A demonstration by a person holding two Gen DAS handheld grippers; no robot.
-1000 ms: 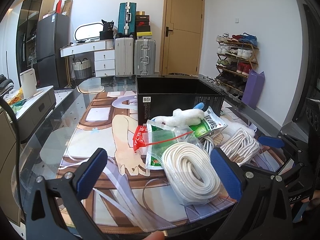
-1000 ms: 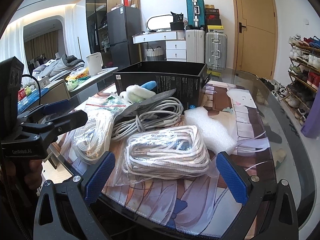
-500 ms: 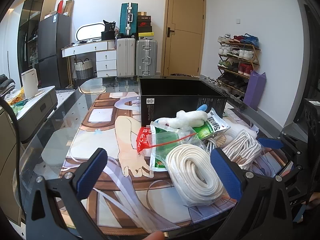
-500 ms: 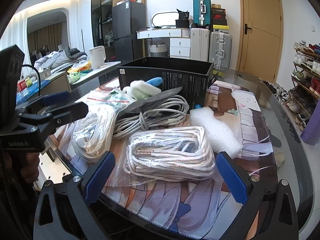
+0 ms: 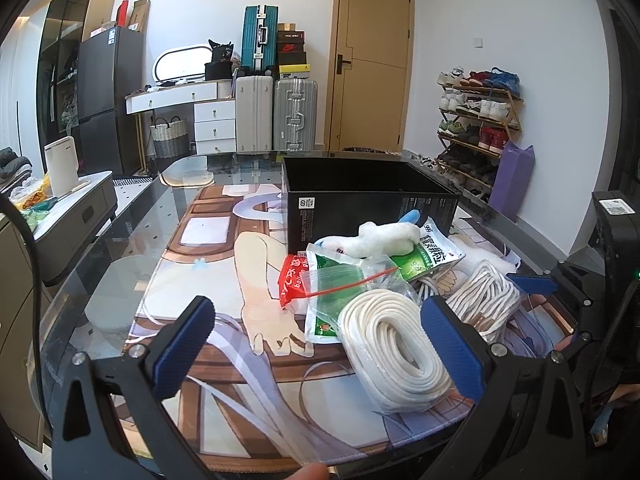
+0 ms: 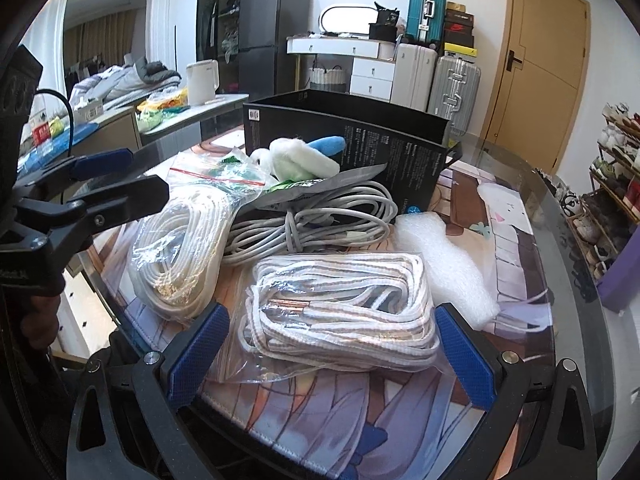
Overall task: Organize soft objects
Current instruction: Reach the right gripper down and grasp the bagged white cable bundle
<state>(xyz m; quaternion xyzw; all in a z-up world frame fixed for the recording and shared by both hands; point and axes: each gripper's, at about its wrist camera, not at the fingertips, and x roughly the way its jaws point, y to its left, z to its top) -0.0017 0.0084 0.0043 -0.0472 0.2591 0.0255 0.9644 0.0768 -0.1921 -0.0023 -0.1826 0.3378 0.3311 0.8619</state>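
A pile of soft things lies on the printed mat before an open black box [image 5: 368, 196] [image 6: 352, 140]. It holds a white plush toy [image 5: 386, 236] [image 6: 300, 158], a bagged coil of white rope [image 5: 394, 354] [image 6: 180, 252], a bagged bundle of striped cord [image 6: 344, 312] [image 5: 484, 304], grey cables [image 6: 316, 220], white foam wrap [image 6: 444, 268] and green and red packets [image 5: 332, 292]. My left gripper [image 5: 320, 352] is open and empty, just left of the rope coil. My right gripper [image 6: 324, 356] is open and empty, its pads on either side of the striped cord bag.
The mat covers a glass table [image 5: 120, 248] whose front edge is right under both grippers. The left gripper also shows at the left of the right wrist view [image 6: 100, 188]. Suitcases [image 5: 276, 116], a door, a shoe rack [image 5: 476, 120] and a side cabinet stand beyond.
Both grippers have shifted slightly; the right one has come closer over the striped cord bag. Nothing has been taken hold of.
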